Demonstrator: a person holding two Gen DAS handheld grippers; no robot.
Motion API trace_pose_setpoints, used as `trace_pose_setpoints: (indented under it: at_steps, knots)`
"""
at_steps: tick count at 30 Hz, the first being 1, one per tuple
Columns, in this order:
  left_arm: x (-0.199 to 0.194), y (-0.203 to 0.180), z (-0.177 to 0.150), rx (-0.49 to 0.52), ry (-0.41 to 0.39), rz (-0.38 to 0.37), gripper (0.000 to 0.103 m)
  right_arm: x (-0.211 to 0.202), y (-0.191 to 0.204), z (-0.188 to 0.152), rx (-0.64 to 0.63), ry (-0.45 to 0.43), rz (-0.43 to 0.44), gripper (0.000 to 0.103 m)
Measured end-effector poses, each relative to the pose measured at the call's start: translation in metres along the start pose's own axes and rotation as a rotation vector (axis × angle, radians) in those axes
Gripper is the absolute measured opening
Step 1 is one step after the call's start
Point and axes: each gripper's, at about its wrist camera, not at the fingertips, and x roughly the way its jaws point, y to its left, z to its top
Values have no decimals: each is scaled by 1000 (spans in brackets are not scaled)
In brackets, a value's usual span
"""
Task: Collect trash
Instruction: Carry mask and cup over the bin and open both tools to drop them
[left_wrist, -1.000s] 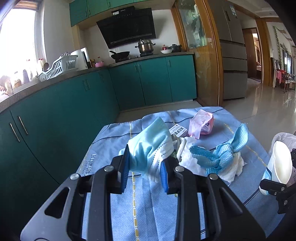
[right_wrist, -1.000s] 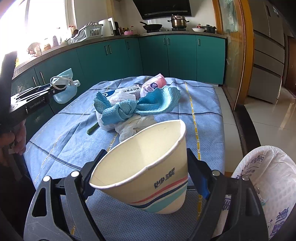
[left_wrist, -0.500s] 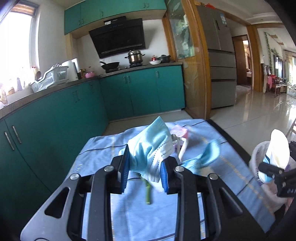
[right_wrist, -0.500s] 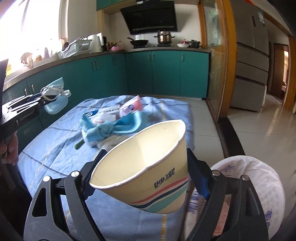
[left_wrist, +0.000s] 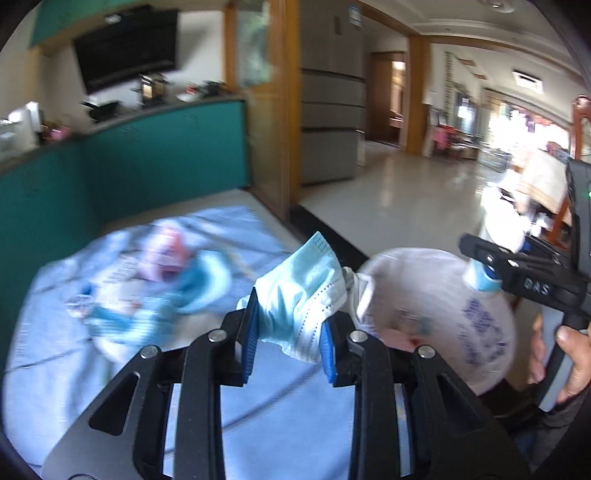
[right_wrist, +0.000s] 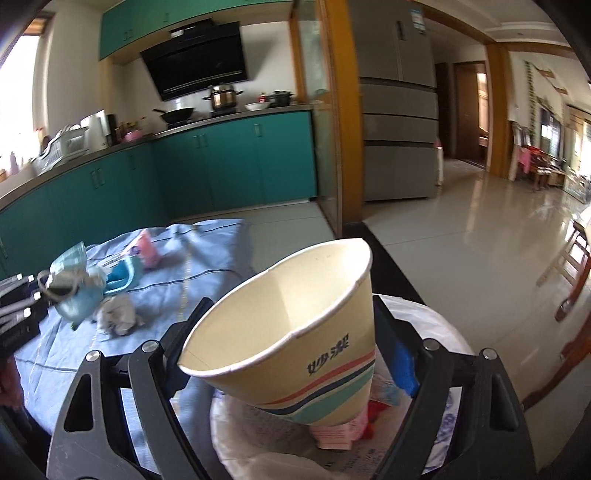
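Both hands have swung away from the pile on the blue cloth (right_wrist: 207, 280) and over toward the white trash bag (right_wrist: 436, 332), which sat off at the edge of both views a moment ago; now it is right under the right tongs (right_wrist: 280, 347) and just beside the left tongs (left_wrist: 288, 332); the left view is smeared, so that hand looks to be moving fast; the left tongs are squeezed nearly closed on a crumpled blue face mask (left_wrist: 303, 291), and the mask hangs just short of the bag's open mouth (left_wrist: 436, 295); the right tongs stand wide, with their blue pads pressed on both sides of a yellow paper cup (right_wrist: 295, 332), and the cup tips over the bag, above some pink and red scraps already inside; a person's hand (left_wrist: 570, 354) holds the handle of the right tongs on the far side of the bag; back on the cloth, away from the bag, more trash waits: a pink packet (right_wrist: 147, 251), a blue rag (right_wrist: 123, 275) and a white crumpled wad (right_wrist: 118, 317); I think this means both pieces are ready to be dropped, the cup first since it is already over the bag; the mask needs to go a bit farther; after that, there is more to fetch.
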Motion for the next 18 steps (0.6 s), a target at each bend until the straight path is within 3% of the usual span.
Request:
trace_pose_setpoints:
  at_steps: [10,12,15,18]
  knots:
    - [79,-94,-13,109,96,-207,33,-3,-56,-8,113,23,-95,82]
    - [89,-107,-16,132,110,-234,43,0,-62,-11,130,42,-111,82]
    - [92,-117,-21,160,101,-209,62,9,-67,-16,137,81,-136,82]
    - [90,-113,-20,166,97,-184,68,18,-67,-21,143,127,-136,83]
